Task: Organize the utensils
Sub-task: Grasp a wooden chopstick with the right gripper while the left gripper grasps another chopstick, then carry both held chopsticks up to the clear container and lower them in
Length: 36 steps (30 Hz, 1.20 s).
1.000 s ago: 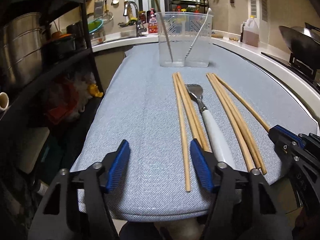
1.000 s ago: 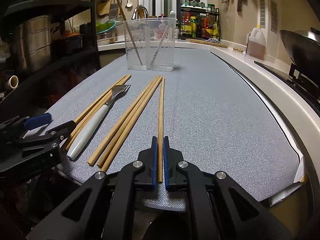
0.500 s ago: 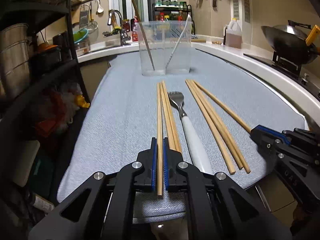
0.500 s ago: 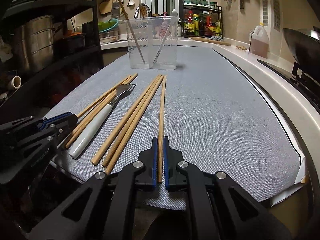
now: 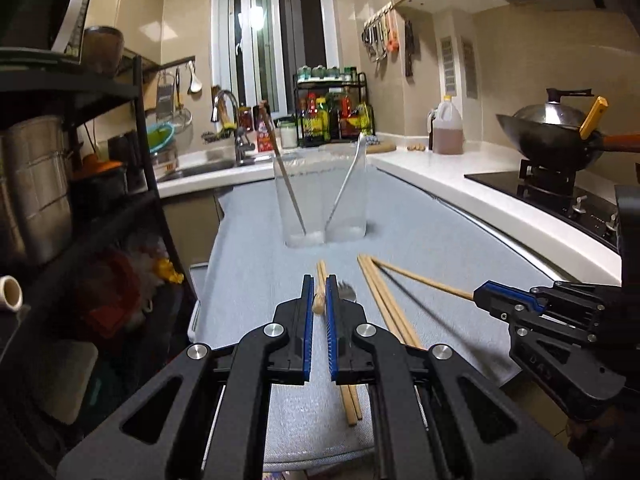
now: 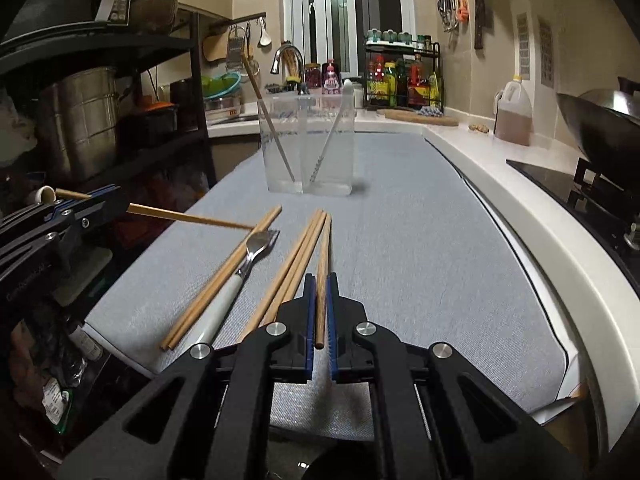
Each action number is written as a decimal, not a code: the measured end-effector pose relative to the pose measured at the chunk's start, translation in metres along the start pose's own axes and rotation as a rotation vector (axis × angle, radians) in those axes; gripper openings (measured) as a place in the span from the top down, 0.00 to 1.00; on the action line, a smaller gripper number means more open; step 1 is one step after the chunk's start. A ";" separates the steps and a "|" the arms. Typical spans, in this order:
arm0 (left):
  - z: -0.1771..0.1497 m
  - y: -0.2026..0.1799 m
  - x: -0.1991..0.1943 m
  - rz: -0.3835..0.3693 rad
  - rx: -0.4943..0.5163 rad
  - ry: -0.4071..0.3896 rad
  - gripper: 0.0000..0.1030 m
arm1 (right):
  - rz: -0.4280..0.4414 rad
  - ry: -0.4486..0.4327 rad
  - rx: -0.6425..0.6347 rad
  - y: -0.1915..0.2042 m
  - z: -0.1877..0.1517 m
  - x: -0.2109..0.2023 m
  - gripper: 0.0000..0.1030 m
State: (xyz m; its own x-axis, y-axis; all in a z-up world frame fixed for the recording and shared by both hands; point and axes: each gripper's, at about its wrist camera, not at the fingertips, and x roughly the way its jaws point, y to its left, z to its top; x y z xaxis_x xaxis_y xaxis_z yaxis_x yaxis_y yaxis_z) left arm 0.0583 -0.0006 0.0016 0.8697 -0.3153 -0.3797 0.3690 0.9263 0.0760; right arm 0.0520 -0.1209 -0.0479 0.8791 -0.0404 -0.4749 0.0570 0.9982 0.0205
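Note:
My left gripper (image 5: 319,312) is shut on a wooden chopstick (image 5: 320,300) and holds it lifted, tip pointing toward the clear two-part holder (image 5: 324,196). It also shows in the right wrist view (image 6: 100,204), with its chopstick (image 6: 188,218) sticking out over the mat. My right gripper (image 6: 320,312) is shut on another chopstick (image 6: 323,264), raised at my end; it shows in the left wrist view (image 5: 480,300) too. Several chopsticks (image 6: 288,268) and a white-handled fork (image 6: 240,276) lie on the grey mat (image 6: 400,240). The holder (image 6: 308,144) contains one chopstick and one utensil.
A black shelf rack with steel pots (image 6: 80,120) stands at the left. A sink and faucet (image 5: 224,120) and a condiment rack (image 5: 332,116) are behind the holder. A wok on a stove (image 5: 556,128) and an oil jug (image 5: 448,128) sit at the right.
My left gripper closed on the leftmost chopstick, then lifted it off the mat. My right gripper, shut on its chopstick throughout, raised its near end.

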 end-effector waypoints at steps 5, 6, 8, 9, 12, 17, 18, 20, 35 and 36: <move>0.014 0.000 -0.003 -0.008 0.001 -0.027 0.94 | 0.006 -0.036 0.009 -0.003 0.016 -0.003 0.95; 0.017 0.001 -0.002 -0.010 -0.001 -0.028 0.94 | 0.006 -0.042 0.009 -0.003 0.018 -0.004 0.95; 0.022 0.003 -0.002 -0.014 -0.009 -0.030 0.94 | 0.006 -0.058 0.009 -0.003 0.026 -0.005 0.95; 0.024 0.003 -0.003 -0.017 -0.013 -0.031 0.94 | 0.005 -0.069 0.008 -0.004 0.030 -0.006 0.95; 0.033 0.008 -0.003 -0.019 -0.023 -0.041 0.94 | 0.006 -0.100 0.011 -0.005 0.042 -0.008 0.95; 0.047 0.012 0.001 -0.026 -0.021 -0.055 0.94 | 0.005 -0.143 0.009 -0.007 0.063 -0.008 0.95; 0.051 0.014 0.003 -0.032 -0.024 -0.056 0.94 | 0.005 -0.147 0.008 -0.008 0.068 -0.007 0.95; 0.057 0.016 0.006 -0.037 -0.027 -0.053 0.94 | 0.003 -0.152 0.007 -0.009 0.077 -0.005 0.95; 0.110 0.044 0.035 -0.095 -0.085 0.007 0.94 | -0.009 -0.136 -0.009 -0.020 0.147 0.003 0.95; 0.116 0.046 0.036 -0.095 -0.080 0.004 0.94 | -0.001 -0.137 -0.010 -0.020 0.151 0.003 0.95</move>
State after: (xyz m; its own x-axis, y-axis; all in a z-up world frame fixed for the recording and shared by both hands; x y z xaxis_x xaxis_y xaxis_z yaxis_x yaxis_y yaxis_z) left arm 0.1449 0.0064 0.0984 0.8304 -0.4020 -0.3857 0.4224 0.9058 -0.0347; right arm 0.1251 -0.1483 0.0835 0.9356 -0.0462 -0.3501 0.0536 0.9985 0.0115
